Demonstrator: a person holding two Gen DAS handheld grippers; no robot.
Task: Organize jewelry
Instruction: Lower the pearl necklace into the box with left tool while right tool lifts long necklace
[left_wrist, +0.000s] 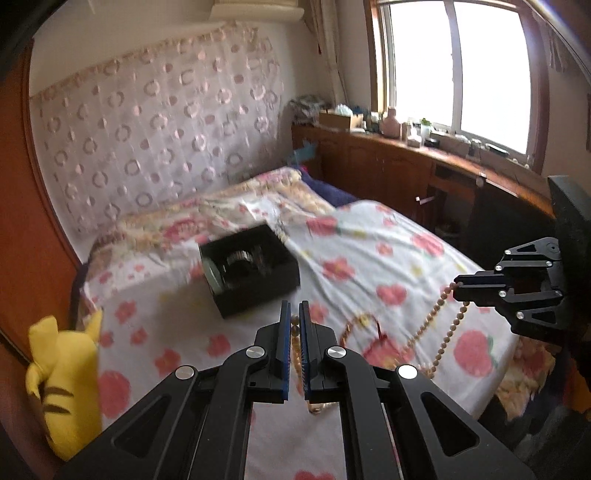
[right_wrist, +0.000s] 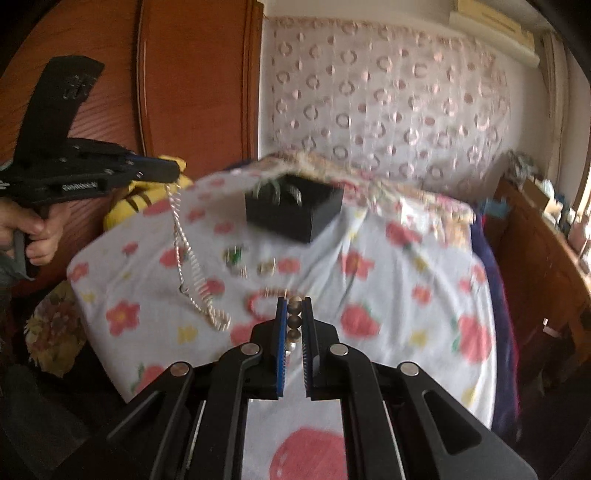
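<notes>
Jewelry box (right_wrist: 293, 212) on bed (right_wrist: 406, 295), toward headboard end; small jewelry pieces (right_wrist: 251, 264), probably earrings, before it; plush toy (left_wrist: 64, 384) at bed's left edge.

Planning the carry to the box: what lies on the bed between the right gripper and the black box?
In the right wrist view, between the right gripper and the black box lie a pink bead bracelet and a few small trinkets, blurred.

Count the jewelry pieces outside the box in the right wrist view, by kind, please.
Bead strands held up: 2, the white strand and the brown strand
Bracelets on the bedsheet: 1, the pink bead bracelet
Small loose pieces, blurred: 2, the green piece and the silvery piece
Total: 5, leaving out what the black box holds
</notes>
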